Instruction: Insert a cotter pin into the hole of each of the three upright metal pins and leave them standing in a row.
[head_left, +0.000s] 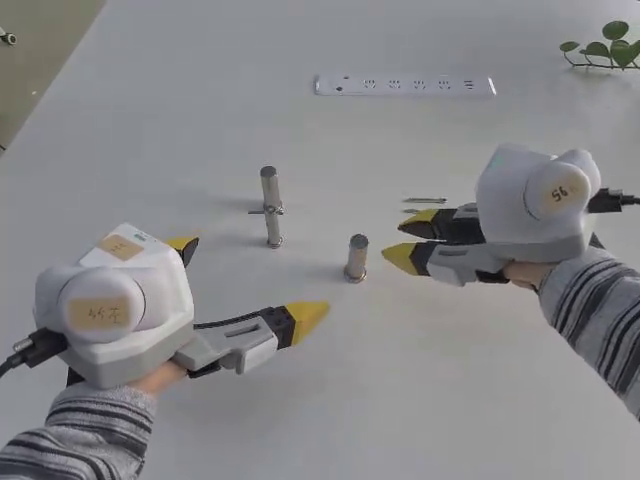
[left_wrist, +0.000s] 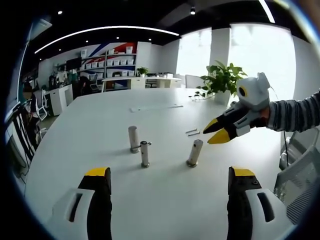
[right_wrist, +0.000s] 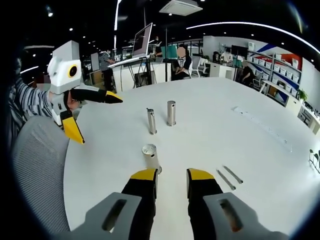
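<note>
Three upright metal pins stand on the white table (head_left: 150, 120): a far pin (head_left: 268, 185), a middle pin (head_left: 273, 226) with a cotter pin (head_left: 264, 210) through its hole, and a near pin (head_left: 356, 257) to the right. Two loose cotter pins (head_left: 424, 201) lie flat beyond my right gripper (head_left: 402, 242), which hovers just right of the near pin, jaws narrowly open and holding nothing. My left gripper (head_left: 247, 280) is wide open and holding nothing, low at the front left. The near pin (right_wrist: 150, 157) stands just ahead of the right gripper (right_wrist: 172, 176), with the loose cotter pins (right_wrist: 228, 177) to its right.
A white power strip (head_left: 405, 85) lies at the table's far side and a green plant (head_left: 605, 48) sits at the far right corner. The right gripper (left_wrist: 220, 131) enters the left gripper view beside the pins. Office desks and shelves stand beyond the table.
</note>
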